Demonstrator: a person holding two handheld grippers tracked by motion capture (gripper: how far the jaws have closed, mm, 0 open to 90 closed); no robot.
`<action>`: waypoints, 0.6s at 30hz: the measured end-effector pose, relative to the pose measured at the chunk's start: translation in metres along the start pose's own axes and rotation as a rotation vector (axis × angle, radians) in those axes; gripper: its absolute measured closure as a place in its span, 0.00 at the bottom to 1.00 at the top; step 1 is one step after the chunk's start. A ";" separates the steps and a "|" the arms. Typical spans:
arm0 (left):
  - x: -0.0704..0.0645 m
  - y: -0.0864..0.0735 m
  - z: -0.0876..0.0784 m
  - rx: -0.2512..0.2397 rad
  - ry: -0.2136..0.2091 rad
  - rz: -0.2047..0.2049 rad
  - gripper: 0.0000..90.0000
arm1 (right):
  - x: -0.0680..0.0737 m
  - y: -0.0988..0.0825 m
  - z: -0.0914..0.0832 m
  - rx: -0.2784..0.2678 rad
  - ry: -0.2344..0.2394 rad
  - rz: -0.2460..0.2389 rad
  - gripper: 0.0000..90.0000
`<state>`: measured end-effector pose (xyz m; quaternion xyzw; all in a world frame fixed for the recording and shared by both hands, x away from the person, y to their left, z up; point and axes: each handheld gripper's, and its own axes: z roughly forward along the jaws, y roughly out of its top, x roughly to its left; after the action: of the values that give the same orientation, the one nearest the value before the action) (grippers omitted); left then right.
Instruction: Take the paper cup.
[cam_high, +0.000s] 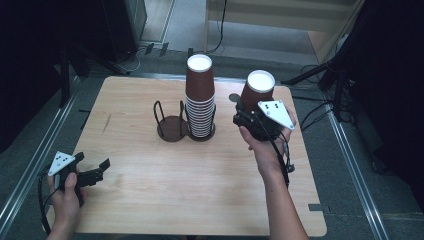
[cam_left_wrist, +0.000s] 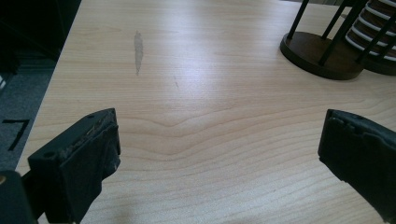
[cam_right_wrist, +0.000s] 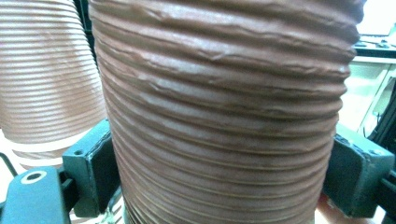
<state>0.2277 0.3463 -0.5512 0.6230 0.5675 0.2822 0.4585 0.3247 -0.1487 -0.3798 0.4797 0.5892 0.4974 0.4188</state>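
Note:
A tall stack of brown ribbed paper cups (cam_high: 200, 95) stands upside down in the right slot of a dark wire rack (cam_high: 171, 127); the rack's left slot is empty. My right gripper (cam_high: 254, 120) is shut on a single brown ribbed cup (cam_high: 259, 90), white end up, just right of the stack. In the right gripper view that cup (cam_right_wrist: 224, 107) sits between both pads (cam_right_wrist: 93, 163), with the stack (cam_right_wrist: 46, 70) behind on the left. My left gripper (cam_high: 92, 161) rests open near the table's front left corner, with bare wood between its jaws (cam_left_wrist: 219, 158).
The light wooden table (cam_high: 165, 185) has a grey scuff mark (cam_left_wrist: 138, 49) toward its left side. The rack's empty base (cam_left_wrist: 322, 51) lies ahead and right of the left gripper. Dark stands and cables surround the table on the floor.

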 end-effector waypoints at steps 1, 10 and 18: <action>0.000 0.000 0.000 0.000 0.000 0.000 0.00 | -0.002 -0.002 -0.001 0.000 0.000 0.000 0.14; 0.000 0.000 0.000 0.001 0.005 0.001 0.00 | -0.017 -0.022 -0.010 0.005 -0.004 0.014 0.13; 0.000 0.000 0.000 0.002 0.007 0.000 0.00 | -0.023 -0.041 -0.017 0.017 -0.003 0.010 0.13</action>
<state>0.2276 0.3462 -0.5510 0.6225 0.5694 0.2838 0.4559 0.3064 -0.1763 -0.4174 0.4869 0.5904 0.4935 0.4133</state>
